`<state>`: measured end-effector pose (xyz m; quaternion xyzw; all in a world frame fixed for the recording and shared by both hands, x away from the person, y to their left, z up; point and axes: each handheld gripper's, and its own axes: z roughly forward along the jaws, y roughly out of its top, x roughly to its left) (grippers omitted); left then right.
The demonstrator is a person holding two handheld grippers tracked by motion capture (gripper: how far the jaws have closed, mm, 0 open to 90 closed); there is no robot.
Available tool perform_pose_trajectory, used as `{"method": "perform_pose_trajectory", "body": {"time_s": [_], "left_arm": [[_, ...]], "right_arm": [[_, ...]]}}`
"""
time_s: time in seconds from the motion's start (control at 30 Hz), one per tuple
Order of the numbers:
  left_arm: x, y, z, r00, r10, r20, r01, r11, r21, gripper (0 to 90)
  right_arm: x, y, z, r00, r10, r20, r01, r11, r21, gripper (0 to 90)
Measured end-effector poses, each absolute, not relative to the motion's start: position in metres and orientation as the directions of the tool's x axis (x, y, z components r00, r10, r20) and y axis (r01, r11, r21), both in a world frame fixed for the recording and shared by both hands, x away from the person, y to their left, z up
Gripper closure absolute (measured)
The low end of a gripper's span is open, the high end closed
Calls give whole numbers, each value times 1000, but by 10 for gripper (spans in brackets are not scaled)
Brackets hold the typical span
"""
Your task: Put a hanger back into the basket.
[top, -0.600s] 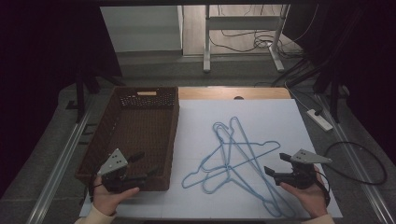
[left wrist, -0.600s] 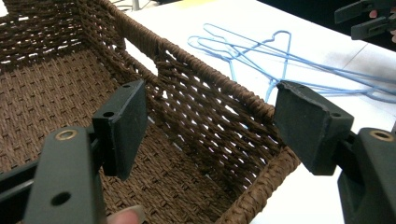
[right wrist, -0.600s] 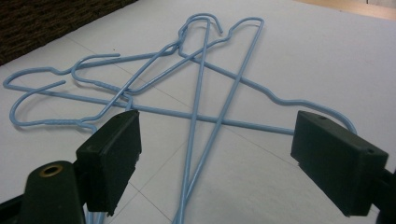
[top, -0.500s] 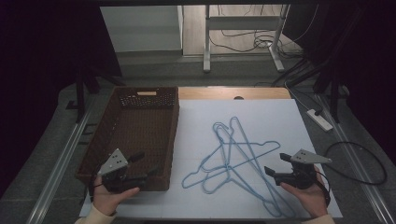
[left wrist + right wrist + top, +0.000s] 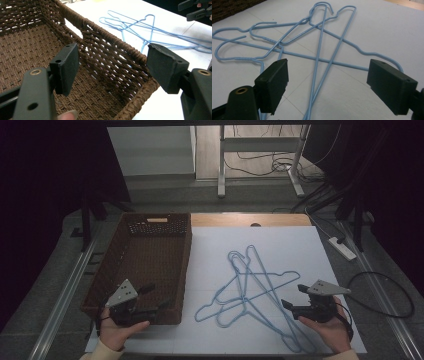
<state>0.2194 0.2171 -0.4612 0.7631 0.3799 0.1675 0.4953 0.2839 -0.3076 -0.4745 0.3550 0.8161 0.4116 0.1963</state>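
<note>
Tangled hangers await pickup
Both tools, left tool and right tool, gape empty; interlocked wires may drag neighbours along.

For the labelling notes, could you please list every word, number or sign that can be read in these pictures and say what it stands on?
None can be read.
Basket: a pale tag sits on its far wall, too small and blurred to read.
Hangers: plain blue wire, no marks.
White sheet: blank.
Left claw and right claw: plain black pads, no lettering.
</note>
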Motion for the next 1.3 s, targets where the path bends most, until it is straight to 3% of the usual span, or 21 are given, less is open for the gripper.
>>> {"method": "perform_pose_trajectory", "body": {"time_s": [0.3,0.5,0.83,1.07,1.3], "left_arm": [[219,217,-461,654,747,-119,414,-222,883,271],[220,218,-460,653,748,-119,414,-220,883,272],[222,217,-461,658,743,-121,414,-223,883,272],[222,217,-461,658,743,-123,417,-224,881,272],[223,216,-462,659,742,-121,418,-227,880,272]], "right_arm": [[281,-301,-463,-701,711,-46,408,454,792,188],[278,-288,-445,-770,632,-90,364,550,752,223],[294,-227,-439,-915,394,-90,251,729,637,296],[307,-191,-458,-967,247,-64,179,833,523,347],[310,-164,-473,-993,74,-94,27,903,428,403]]}}
